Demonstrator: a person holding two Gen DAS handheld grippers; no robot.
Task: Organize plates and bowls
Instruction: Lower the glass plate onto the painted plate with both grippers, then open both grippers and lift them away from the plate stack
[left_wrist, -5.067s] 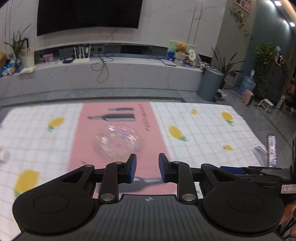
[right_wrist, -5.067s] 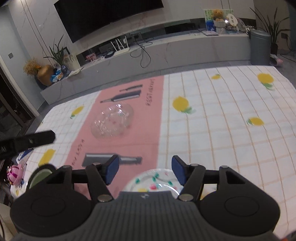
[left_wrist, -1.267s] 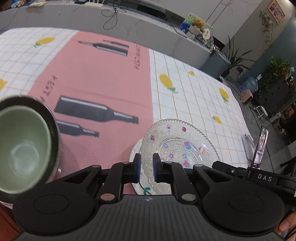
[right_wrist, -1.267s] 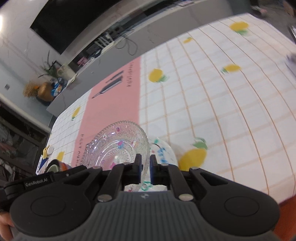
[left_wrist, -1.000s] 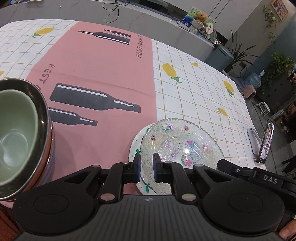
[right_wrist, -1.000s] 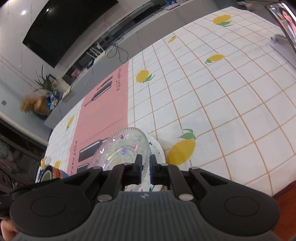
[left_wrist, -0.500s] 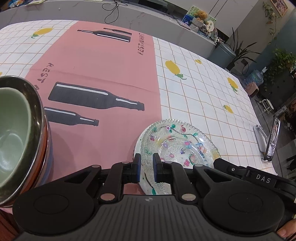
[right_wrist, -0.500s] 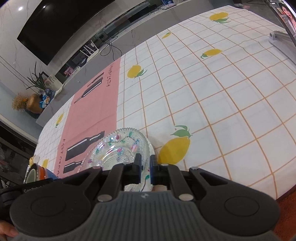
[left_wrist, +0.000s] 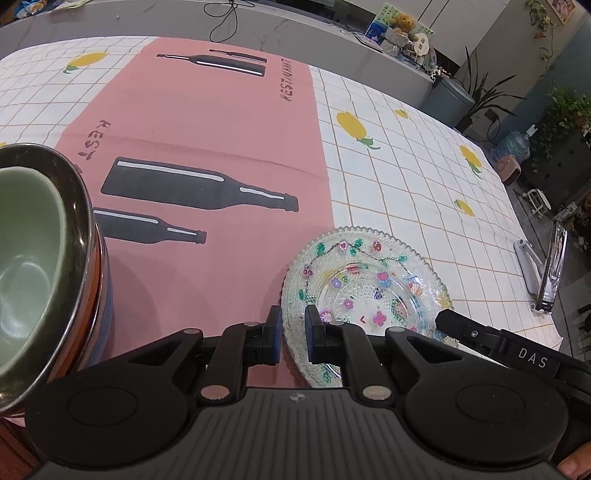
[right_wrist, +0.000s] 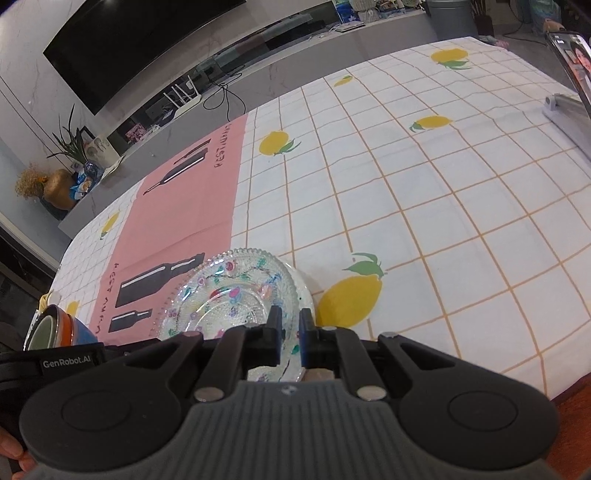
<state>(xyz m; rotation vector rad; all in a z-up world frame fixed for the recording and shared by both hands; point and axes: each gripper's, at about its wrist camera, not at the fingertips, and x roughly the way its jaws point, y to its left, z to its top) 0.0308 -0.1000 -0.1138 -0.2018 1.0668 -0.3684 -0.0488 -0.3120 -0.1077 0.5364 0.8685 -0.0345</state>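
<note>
Two claws are pinching the glass plate (left_wrist: 369, 284): my left claw (left_wrist: 293, 334) on its left rim, my right claw (right_wrist: 290, 334) opposite, now lying flatter near the bench (right_wrist: 424, 206) edge, open cloth beyond.

Your table carries a white checked cloth (left_wrist: 424, 192) printed with lemons, and a pink runner (left_wrist: 207, 140) with black bottle prints lies over its middle. Near your front edge, a glass plate (left_wrist: 369, 280) rests on a white floral plate (right_wrist: 303, 291). To your left stands a stack of bowls (left_wrist: 44, 258), a green one nested inside a steel one. At your right edge, a phone on a stand (left_wrist: 552, 273) sits upright.
</note>
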